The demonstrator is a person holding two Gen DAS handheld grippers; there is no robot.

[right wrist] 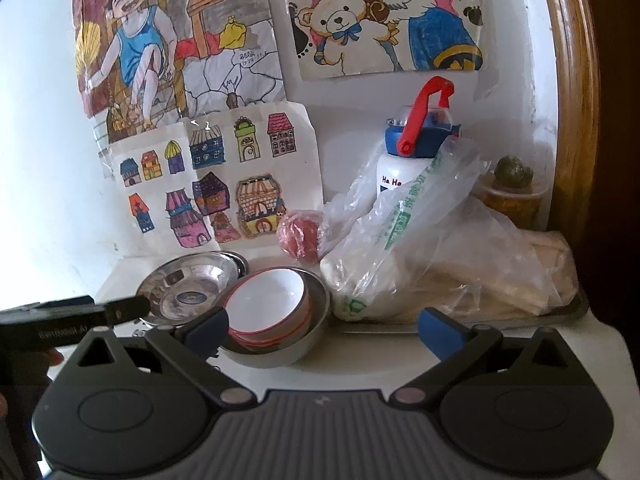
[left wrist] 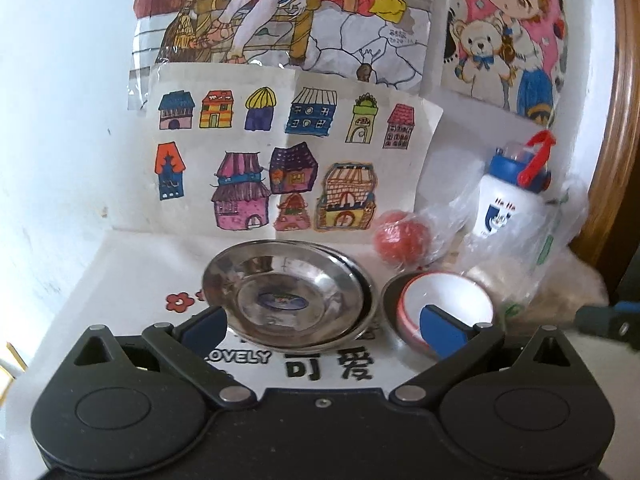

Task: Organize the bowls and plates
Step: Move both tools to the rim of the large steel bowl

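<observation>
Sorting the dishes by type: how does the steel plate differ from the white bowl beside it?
The steel plate is shiny bare metal, wide and shallow; the white bowl is white with a red rim, narrower and deeper. The plate lies on another plate, tilted; the bowl is nested in a steel bowl. Both are round and empty.

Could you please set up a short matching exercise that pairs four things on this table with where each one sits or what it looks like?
Things:
1. steel plates
2. white bowl with a red rim
3. red ball
4. water bottle

Descriptions:
A. wrapped in clear plastic, close to the wall
B. stacked, with a sticker in the middle of the top one
C. stands upright, with a blue lid and a red handle
D. nested inside a steel bowl

Pairs: 1-B, 2-D, 3-A, 4-C
</observation>
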